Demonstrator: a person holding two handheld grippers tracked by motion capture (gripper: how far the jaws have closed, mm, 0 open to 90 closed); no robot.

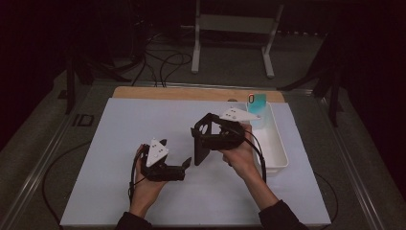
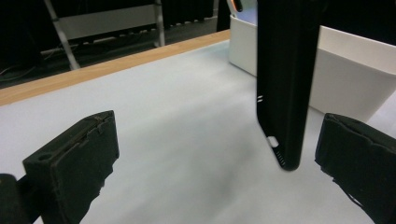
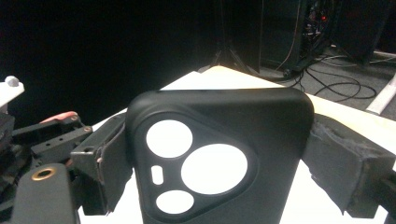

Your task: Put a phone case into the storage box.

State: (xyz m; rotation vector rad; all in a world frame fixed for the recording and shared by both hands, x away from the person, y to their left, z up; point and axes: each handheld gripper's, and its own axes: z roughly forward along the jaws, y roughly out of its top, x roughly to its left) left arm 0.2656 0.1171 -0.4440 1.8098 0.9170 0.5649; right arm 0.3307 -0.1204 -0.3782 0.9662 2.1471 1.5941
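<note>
A black phone case (image 3: 261,121) with a three-cornered camera cut-out stands upright between the pads of my right gripper (image 3: 222,161), which is shut on its two long edges. From above, the case (image 1: 200,151) hangs as a dark slab off the right gripper (image 1: 203,139), just over the white mat. My left gripper (image 1: 186,168) lies low on the mat to the left, pointing right at the case. Its jaws stand wide open (image 2: 215,168). The case's lower corner (image 2: 285,84) hangs between them, nearer the right pad and touching neither.
A white bin (image 1: 275,143) stands right of the hands, its near wall close behind the case (image 2: 345,79). A teal phone case (image 1: 257,103) leans at the bin's far end. The white mat (image 1: 143,124) lies on a wooden tabletop (image 1: 191,92).
</note>
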